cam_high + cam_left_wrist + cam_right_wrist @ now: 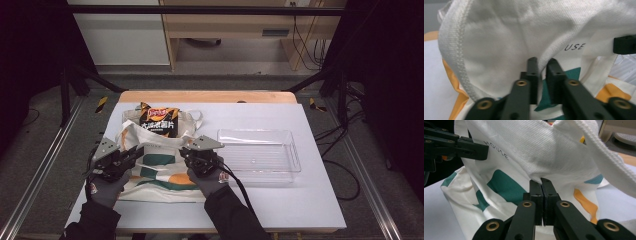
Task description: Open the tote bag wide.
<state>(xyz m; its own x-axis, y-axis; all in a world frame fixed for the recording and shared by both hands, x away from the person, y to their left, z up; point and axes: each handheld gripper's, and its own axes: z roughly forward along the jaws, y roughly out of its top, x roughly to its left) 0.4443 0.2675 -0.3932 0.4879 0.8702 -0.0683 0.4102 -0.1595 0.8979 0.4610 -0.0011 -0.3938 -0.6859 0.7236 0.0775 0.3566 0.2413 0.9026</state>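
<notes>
- Cream canvas of the tote bag (150, 165) is pinched in both our tongs: the left tongs (542, 62) clamp a fold of it, and the right tongs (541, 182) are pressed together on its cloth.
- The bag lies on the white table (310, 205), a crisp packet (159, 120) poking from its mouth.
- A clear plastic tray (295, 155) sits just to its right.
- Beyond the table we see grey floor.
</notes>
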